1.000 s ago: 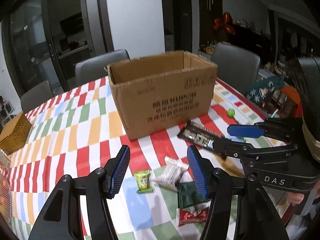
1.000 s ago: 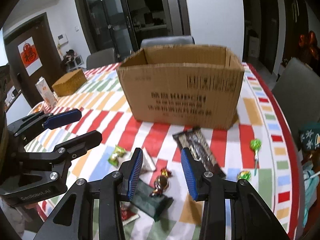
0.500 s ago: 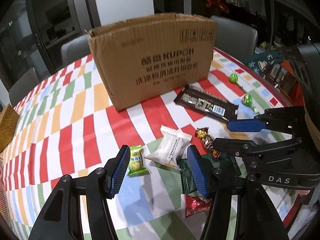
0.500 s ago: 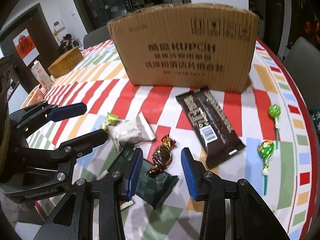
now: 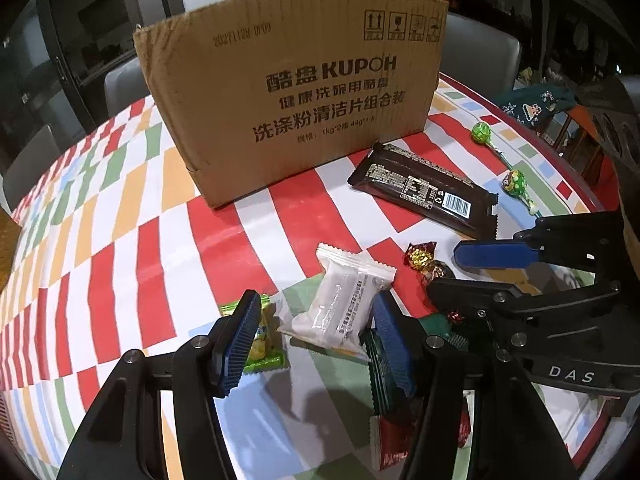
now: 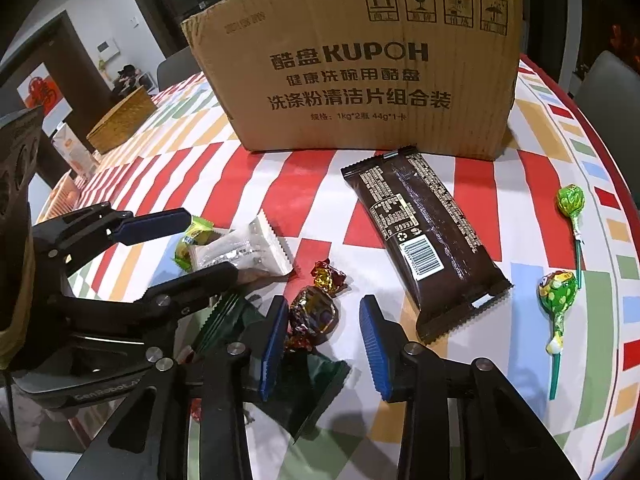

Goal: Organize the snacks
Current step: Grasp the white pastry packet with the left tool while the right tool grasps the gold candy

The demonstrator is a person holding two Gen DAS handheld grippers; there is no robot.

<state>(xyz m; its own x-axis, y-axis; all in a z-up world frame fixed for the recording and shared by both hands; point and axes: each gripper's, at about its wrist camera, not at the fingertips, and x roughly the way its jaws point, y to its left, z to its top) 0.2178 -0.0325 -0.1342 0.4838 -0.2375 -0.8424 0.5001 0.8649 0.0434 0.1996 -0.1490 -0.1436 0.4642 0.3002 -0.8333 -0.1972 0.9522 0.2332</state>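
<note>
Grey chairs stand behind the tabletop with its checked red, orange and green cloth. Left of it are dark glass doors and a white wall.

left gripper: has come down toward the surface; it now straddles the white sachet, which earlier lay well ahead of its fingers; gap unchanged.
right gripper: lowered likewise; jaws closing, narrower than a second ago, with the dark foil candy now between the fingers, not yet pressed.
cardboard box: looms larger and higher in both views; its open top, seen earlier, is out of sight.
</note>
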